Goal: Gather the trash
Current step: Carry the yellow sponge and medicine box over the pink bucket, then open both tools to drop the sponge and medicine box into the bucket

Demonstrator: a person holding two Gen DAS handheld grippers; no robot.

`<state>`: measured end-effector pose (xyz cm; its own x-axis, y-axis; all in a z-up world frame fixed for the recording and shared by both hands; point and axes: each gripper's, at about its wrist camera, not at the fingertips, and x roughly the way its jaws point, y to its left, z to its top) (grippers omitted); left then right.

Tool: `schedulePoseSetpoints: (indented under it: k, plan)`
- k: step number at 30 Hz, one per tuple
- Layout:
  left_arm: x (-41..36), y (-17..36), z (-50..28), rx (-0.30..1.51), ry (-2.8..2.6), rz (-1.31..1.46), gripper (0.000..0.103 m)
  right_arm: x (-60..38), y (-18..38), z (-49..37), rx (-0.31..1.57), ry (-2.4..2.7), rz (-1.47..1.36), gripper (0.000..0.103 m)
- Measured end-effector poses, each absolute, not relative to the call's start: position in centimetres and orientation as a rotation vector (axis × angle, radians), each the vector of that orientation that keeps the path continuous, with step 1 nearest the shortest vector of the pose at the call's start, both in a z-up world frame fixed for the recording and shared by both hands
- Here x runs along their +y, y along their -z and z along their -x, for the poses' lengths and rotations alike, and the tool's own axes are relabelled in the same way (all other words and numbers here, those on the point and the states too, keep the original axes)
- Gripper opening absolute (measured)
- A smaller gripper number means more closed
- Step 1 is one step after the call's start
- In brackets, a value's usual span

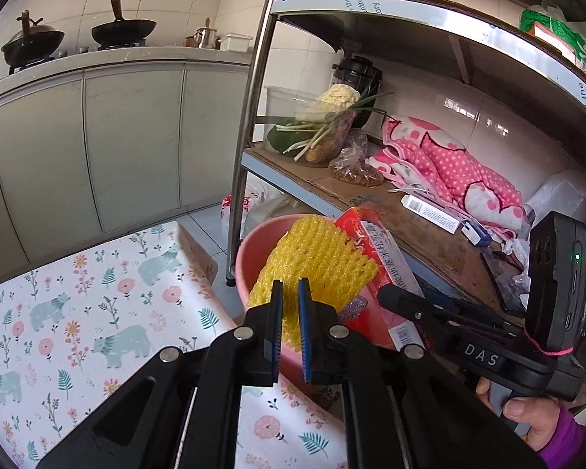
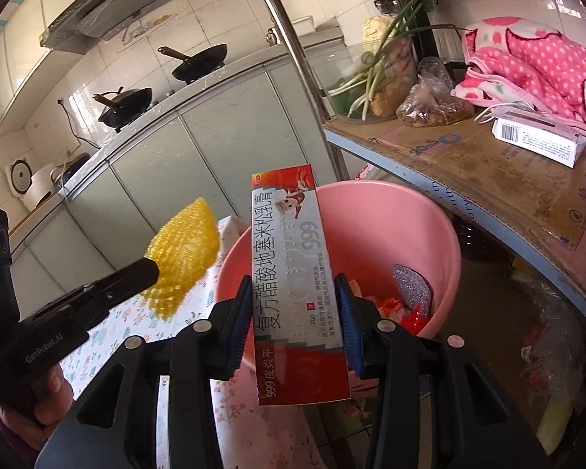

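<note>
My left gripper (image 1: 290, 293) is shut on a yellow foam fruit net (image 1: 312, 269), held over the near rim of a pink plastic bin (image 1: 254, 250). My right gripper (image 2: 295, 305) is shut on a red-and-white medicine carton (image 2: 293, 269) that stands upright between the pads, above the pink bin (image 2: 406, 219). Inside the bin lie a silver glittery scrap (image 2: 412, 285) and red-orange wrappers (image 2: 390, 308). In the right wrist view the left gripper (image 2: 148, 269) with the yellow net (image 2: 183, 254) hangs to the left of the bin. The right gripper (image 1: 386, 295) and carton (image 1: 375, 258) show at right in the left wrist view.
A table with a floral bear-print cloth (image 1: 78, 305) lies left of the bin. A metal shelf rack (image 1: 254, 90) stands right behind it, carrying cardboard (image 2: 488, 156), vegetables (image 1: 324, 125), a pink polka-dot cloth (image 2: 535, 62) and a white box (image 2: 535, 136). Kitchen cabinets and woks (image 1: 123, 29) sit beyond.
</note>
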<state>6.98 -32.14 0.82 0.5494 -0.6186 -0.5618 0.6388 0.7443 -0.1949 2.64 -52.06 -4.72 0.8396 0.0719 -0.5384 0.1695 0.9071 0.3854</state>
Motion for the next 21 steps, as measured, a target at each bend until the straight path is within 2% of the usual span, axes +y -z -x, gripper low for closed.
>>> schedulePoseSetpoints:
  k: [9,21]
  plan:
    - [-36.1,1.7,-9.0,0.710,0.755,-0.048,0.007,-53.4,6.1,-5.0,0.603,0.131,-0.436,0.042]
    - [-37.5,4.6,-11.0,0.801,0.739,-0.034,0.008,-53.7,8.1,-6.5,0.645,0.173,-0.425,0.043]
